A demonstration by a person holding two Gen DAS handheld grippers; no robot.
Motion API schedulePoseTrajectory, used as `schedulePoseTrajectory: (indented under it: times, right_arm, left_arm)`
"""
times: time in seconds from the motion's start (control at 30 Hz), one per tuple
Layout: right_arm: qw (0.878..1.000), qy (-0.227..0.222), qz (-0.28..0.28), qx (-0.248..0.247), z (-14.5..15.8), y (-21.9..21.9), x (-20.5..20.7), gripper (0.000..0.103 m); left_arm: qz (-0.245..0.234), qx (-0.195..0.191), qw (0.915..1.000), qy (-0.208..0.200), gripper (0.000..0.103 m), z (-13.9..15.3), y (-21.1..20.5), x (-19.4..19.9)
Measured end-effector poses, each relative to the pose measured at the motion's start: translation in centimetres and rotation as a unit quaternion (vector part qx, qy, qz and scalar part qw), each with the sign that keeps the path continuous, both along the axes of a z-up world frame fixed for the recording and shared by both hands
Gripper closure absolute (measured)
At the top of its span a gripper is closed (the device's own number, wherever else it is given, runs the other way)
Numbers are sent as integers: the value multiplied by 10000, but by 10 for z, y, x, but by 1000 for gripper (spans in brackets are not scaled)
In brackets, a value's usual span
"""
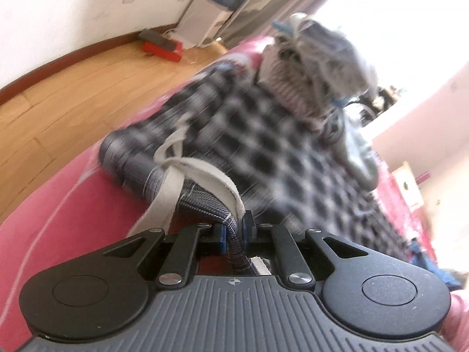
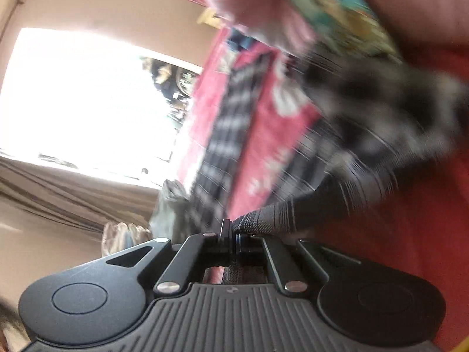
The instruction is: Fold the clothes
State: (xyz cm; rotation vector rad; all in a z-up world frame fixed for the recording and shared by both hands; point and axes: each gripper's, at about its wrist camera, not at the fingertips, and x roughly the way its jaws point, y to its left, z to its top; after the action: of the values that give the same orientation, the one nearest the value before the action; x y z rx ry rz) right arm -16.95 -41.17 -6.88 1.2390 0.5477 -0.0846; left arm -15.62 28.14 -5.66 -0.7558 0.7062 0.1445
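Note:
A black-and-white checked garment (image 1: 263,123) with a dark ribbed waistband and a white drawstring (image 1: 176,176) lies across a pink bed cover (image 1: 58,211). My left gripper (image 1: 234,228) is shut on the waistband's edge, which runs back between its jaws. In the right wrist view, my right gripper (image 2: 233,231) is shut on another dark ribbed edge of the checked garment (image 2: 366,135), lifted off the red cover (image 2: 395,234). That view is heavily blurred.
A heap of grey and cream clothes (image 1: 316,55) sits beyond the checked garment. Wooden floor (image 1: 73,94) with a red box (image 1: 161,48) lies past the bed's edge. A bright window (image 2: 88,102) and curtain (image 2: 58,199) fill the left of the right wrist view. A colourful printed item (image 2: 337,14) lies at the top there.

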Motion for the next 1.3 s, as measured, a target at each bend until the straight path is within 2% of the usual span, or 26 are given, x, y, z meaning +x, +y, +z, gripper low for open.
schedulePoseTrajectory:
  times: [0.23, 0.43, 0.63, 0.8, 0.97, 1.13, 1.17, 1.2, 1.23, 1.27, 1.3]
  right_arm:
    - [9981, -432, 178, -411, 42, -8, 72, 100]
    - [9953, -571, 334, -706, 71, -7, 140, 100]
    - [9949, -545, 414, -738, 77, -5, 206, 100]
    - [9945, -337, 514, -850, 65, 6, 268, 100]
    - [9923, -135, 667, -1039, 48, 27, 317, 100]
    - [9895, -19, 825, -1188, 18, 43, 373, 99]
    - [9877, 151, 990, -1202, 4, 43, 390, 96]
    - [9858, 488, 1135, -1135, -10, 45, 403, 89]
    - [9826, 825, 1278, -1067, -25, 46, 415, 79]
    - [9747, 1273, 1532, -1013, -38, 50, 426, 64]
    - [9689, 1515, 1649, -1054, -43, 54, 430, 64]
  left_arm:
    - [-106, -93, 9992, -369, 95, 14, -1, 35]
    - [38, -576, 9975, -411, 95, 13, 2, 74]
    - [86, -754, 9954, -593, 95, 21, 11, 120]
    - [144, -670, 9959, -586, 95, 21, 16, 153]
    - [115, -418, 9984, -372, 95, 10, 25, 191]
    - [-40, 18, 9995, -299, 95, 6, 26, 226]
    - [-158, 99, 9995, -266, 95, 4, 26, 235]
    - [-345, 178, 9992, -136, 94, -1, 28, 244]
    - [-532, 256, 9983, -7, 92, -7, 29, 254]
    - [-696, 283, 9971, 153, 90, -13, 32, 264]
    - [-759, 139, 9963, 389, 89, -21, 37, 271]
